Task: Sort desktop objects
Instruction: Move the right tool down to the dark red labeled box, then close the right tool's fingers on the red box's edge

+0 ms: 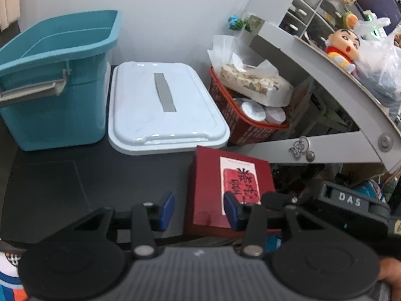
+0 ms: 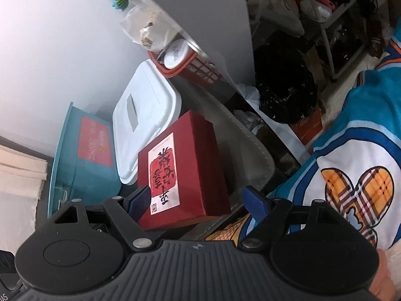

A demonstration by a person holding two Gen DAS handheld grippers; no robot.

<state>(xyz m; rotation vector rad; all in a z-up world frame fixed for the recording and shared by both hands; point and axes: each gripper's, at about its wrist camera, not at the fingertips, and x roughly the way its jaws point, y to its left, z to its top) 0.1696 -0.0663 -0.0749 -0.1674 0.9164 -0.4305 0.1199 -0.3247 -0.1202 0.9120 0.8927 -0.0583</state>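
A dark red box (image 1: 213,190) with a white and red label lies flat at the front right corner of the black table (image 1: 75,188). My left gripper (image 1: 199,212) hovers over the box's near left edge, open: one blue pad is over the bare table, the other over the label. My right gripper (image 2: 198,202) stands wide open around the near end of the red box (image 2: 190,155). Its left pad is at the box's corner, and its right pad is clear of the box's side. A teal bin (image 1: 50,87) stands at the back left.
A white lidded container (image 1: 163,115) sits between the teal bin and a red basket (image 1: 250,125) of tissues and jars. A grey shelf (image 1: 325,80) with a doll (image 1: 343,47) rises on the right. In the teal bin (image 2: 82,175) lies a red card (image 2: 94,140). A person's patterned shirt (image 2: 351,163) is close by.
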